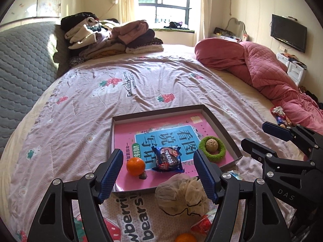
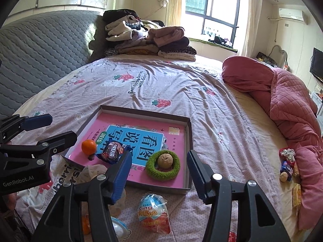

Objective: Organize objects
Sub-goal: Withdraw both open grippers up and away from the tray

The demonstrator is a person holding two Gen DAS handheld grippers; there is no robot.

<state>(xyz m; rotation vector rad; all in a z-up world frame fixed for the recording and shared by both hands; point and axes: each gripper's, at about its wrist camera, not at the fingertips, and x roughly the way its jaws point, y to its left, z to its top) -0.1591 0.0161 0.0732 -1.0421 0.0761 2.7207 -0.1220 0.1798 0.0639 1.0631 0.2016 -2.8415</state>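
Note:
A shallow cardboard box (image 1: 222, 129) (image 2: 188, 133) with a pink book in its bottom lies on the bed. In it are an orange (image 1: 135, 166) (image 2: 88, 146), a blue cookie packet (image 1: 168, 159) (image 2: 112, 152) and a green ring with a walnut (image 1: 212, 147) (image 2: 163, 162). My left gripper (image 1: 159, 173) is open and empty above the box's near edge, over a mesh bag (image 1: 181, 195). My right gripper (image 2: 159, 173) is open and empty above a King Egg packet (image 2: 153, 213) in front of the box. It also shows in the left wrist view (image 1: 262, 136).
A second orange (image 1: 185, 238) and a red wrapper (image 1: 201, 224) lie near the front edge. Small snacks (image 2: 288, 169) lie by the rolled pink quilt (image 2: 282, 100) on the right. Folded clothes (image 1: 113, 38) are stacked at the far side by a grey headboard (image 1: 24, 64).

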